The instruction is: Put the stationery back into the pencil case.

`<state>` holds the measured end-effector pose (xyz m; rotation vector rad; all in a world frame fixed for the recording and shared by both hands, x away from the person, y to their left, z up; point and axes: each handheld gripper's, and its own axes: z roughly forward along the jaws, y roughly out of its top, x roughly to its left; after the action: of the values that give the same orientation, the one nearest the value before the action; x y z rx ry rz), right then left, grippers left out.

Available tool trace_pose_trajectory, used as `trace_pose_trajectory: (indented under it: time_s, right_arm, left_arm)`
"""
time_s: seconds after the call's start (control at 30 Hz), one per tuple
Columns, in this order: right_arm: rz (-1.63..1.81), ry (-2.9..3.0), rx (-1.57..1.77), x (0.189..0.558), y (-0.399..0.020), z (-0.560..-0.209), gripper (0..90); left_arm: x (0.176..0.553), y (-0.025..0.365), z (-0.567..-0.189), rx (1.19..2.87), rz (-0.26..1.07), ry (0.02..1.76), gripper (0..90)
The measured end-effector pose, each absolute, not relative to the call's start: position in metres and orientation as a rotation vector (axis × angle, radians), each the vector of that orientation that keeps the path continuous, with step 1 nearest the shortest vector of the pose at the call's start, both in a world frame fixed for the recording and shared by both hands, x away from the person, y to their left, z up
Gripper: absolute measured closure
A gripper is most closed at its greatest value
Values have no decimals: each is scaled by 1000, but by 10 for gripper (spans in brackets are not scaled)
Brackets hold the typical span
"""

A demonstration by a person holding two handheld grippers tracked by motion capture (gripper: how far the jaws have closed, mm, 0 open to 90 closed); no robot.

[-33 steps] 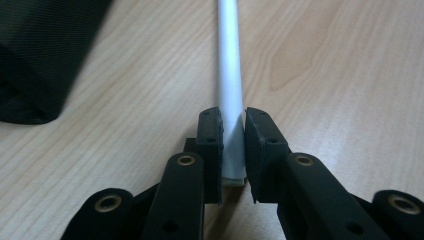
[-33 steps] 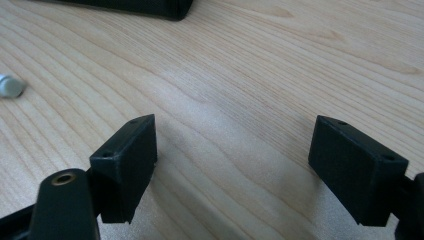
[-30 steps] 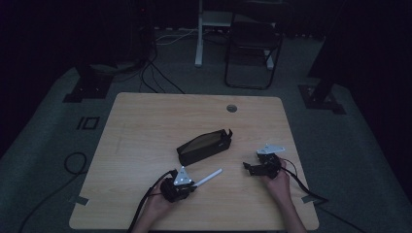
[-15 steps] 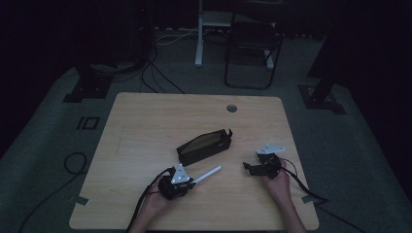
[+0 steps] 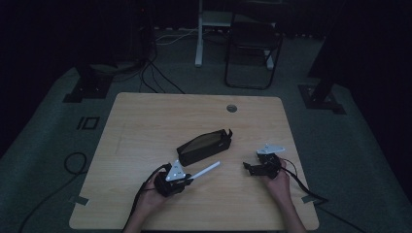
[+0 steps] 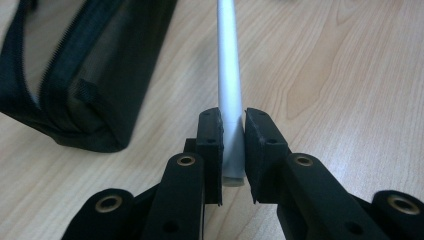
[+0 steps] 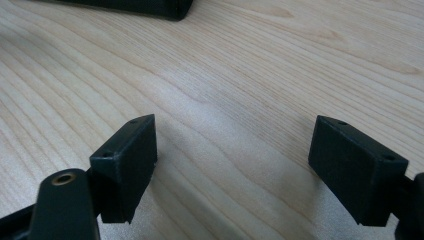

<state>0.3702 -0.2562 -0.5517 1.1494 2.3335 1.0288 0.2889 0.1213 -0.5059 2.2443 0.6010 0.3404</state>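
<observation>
Two hand-held grippers | left hand-held gripper point(image 6: 232, 150) clamped on pen point(image 6: 229, 85), which we lifted slightly off surface point(image 5: 145, 121) toward pouch point(image 5: 204, 146) | right hand-held gripper point(image 7: 235, 165) apart, idle

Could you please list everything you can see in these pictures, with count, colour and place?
pen: one, white, clamped in the left gripper, pointing toward the pouch
pouch: one, black, unzipped, mid-table
table: one, light wood, with a round hole near its far edge
chair: one, dark, on the floor beyond the table
floor cables: several, dark and white, beyond the table
left gripper: one, black, near table edge, shut on the pen
right gripper: one, black, open over bare wood
</observation>
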Motion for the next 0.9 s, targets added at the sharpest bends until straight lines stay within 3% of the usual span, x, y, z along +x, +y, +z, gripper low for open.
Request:
trace_pose_trajectory:
  time_s: [0.9]
  right_arm:
    - [1029,2333,1149,370,-256,-552,192]
  left_arm:
    - [295,136,-477,2198,407,580,787]
